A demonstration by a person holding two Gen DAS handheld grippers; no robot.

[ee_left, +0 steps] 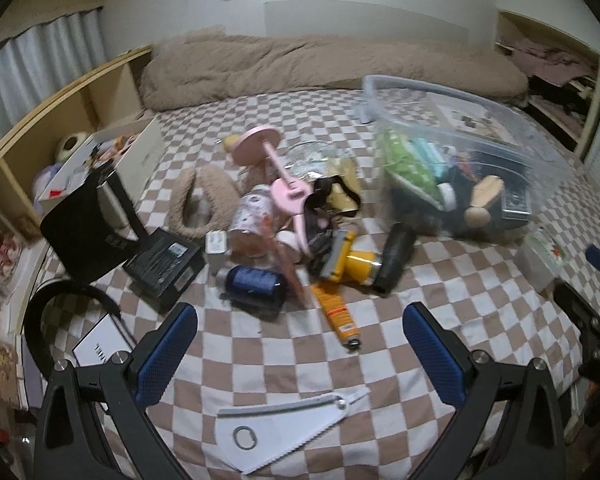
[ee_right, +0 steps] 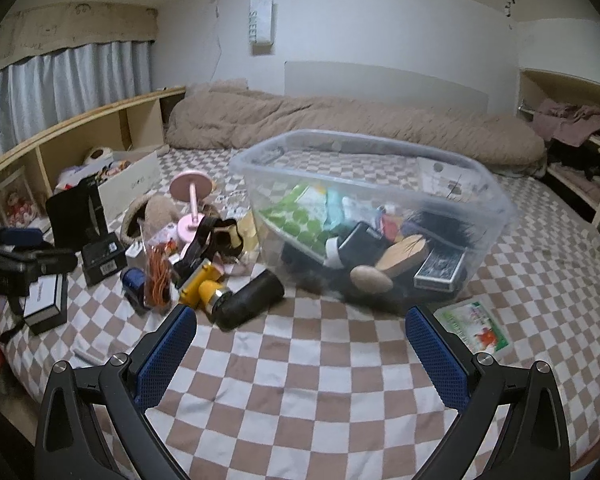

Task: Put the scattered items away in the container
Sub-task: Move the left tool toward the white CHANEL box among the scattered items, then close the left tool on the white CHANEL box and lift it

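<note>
Above the checkered bedspread (ee_right: 300, 392), left gripper (ee_left: 300, 344) and right gripper (ee_right: 300, 344) both hang spread wide, holding and touching nothing. Clear container (ee_right: 496, 200) sits on the bed, part-filled; scattered items, yellow toy (ee_left: 356, 262) among them, lie left of it.

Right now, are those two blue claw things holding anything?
Left gripper: open, fingers spread, holding nothing.
Right gripper: open, fingers spread, holding nothing.

Dim indoor light, motion blur, fisheye-warped edges
</note>
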